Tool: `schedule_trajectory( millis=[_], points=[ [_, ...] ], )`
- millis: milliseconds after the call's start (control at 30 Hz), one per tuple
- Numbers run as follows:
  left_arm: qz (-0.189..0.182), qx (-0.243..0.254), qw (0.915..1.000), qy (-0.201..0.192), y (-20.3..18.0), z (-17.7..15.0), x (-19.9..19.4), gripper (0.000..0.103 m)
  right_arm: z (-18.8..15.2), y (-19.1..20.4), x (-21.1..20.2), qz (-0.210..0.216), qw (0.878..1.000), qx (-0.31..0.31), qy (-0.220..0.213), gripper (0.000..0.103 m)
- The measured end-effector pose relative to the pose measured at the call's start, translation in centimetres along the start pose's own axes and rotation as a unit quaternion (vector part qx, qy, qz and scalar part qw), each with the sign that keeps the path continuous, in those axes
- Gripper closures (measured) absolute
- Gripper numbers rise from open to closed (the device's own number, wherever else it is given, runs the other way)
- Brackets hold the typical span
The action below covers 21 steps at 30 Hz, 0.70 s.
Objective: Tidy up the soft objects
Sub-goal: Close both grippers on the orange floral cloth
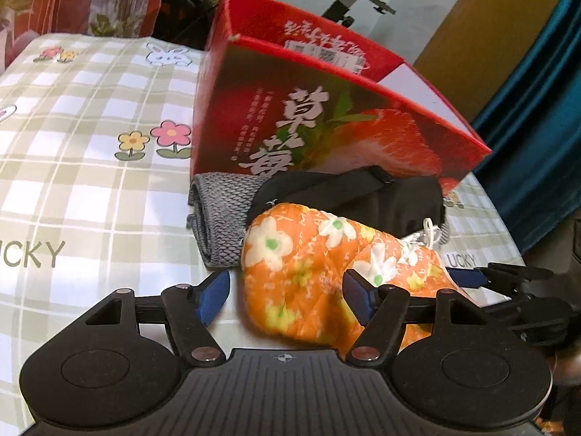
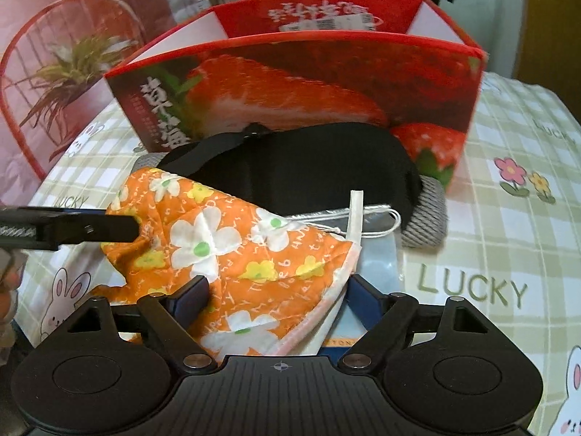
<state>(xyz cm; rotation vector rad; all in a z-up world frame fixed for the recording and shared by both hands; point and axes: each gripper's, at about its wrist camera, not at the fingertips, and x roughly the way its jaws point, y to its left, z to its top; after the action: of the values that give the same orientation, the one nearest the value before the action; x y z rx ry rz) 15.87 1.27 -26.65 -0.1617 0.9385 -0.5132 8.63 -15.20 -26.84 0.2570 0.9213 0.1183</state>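
The orange floral cloth (image 1: 319,276) is lying on the checked surface (image 1: 90,167), right in front of the red strawberry box (image 1: 326,120), with its far end draped over a black pouch (image 1: 363,196) and a grey knitted roll (image 1: 214,218).

The left claw (image 1: 287,290) is spread wide around the cloth's near end, nothing pinched yet. The right claw (image 2: 276,301) is spread too, with the cloth's hemmed corner sitting between its fingers; whether a pad is actually touching fabric can't quite be told, since the view is a bit smeared there.

What could go wrong: only one layer might get nipped, so the cloth would unfold and sag when lifted. The white cord (image 2: 366,218) tucked beside it could get dragged along and tug the pouch. The open box could also be nudged.

Count: one orange cloth, one black pouch, one grey roll, one cord, one box, two claws.
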Motion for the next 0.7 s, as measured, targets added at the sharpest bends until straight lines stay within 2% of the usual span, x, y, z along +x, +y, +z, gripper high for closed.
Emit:
schedule_trajectory(
  millis=[100,133,167,233,367,533,600,700],
  points=[
    [-0.003,-0.014,0.9999,0.004,0.5,-0.1,0.4,0.039,0.1,0.6,0.3,0.008,1.000,-0.006,-0.004,0.025],
    [-0.004,-0.015,0.9999,0.002,0.6,-0.2,0.4,0.049,0.2,0.8,0.4,0.012,1.000,-0.008,-0.004,0.025],
    [0.005,-0.012,0.9999,-0.004,0.7,-0.4,0.2,0.066,0.3,1.0,0.6,0.013,1.000,-0.011,-0.005,0.025],
    [0.016,-0.012,0.9997,-0.017,1.3,-0.5,-0.3,0.078,0.4,1.2,0.7,0.013,1.000,-0.015,-0.007,0.026],
    [0.022,-0.037,0.9984,-0.037,2.5,-1.3,-1.3,0.082,0.5,1.1,0.8,0.024,1.000,-0.003,-0.014,0.026],
    [0.034,-0.068,0.9965,-0.036,3.3,-2.4,-1.6,0.082,0.4,1.2,0.8,0.033,0.999,0.006,-0.015,0.027],
    [0.037,-0.070,0.9962,-0.037,3.2,-2.6,-1.6,0.081,0.3,1.3,0.7,0.040,0.999,0.007,-0.013,0.035],
    [0.040,-0.069,0.9960,-0.040,3.3,-2.8,-1.6,0.081,0.3,1.6,0.6,0.051,0.999,0.005,-0.010,0.043]
  ],
)
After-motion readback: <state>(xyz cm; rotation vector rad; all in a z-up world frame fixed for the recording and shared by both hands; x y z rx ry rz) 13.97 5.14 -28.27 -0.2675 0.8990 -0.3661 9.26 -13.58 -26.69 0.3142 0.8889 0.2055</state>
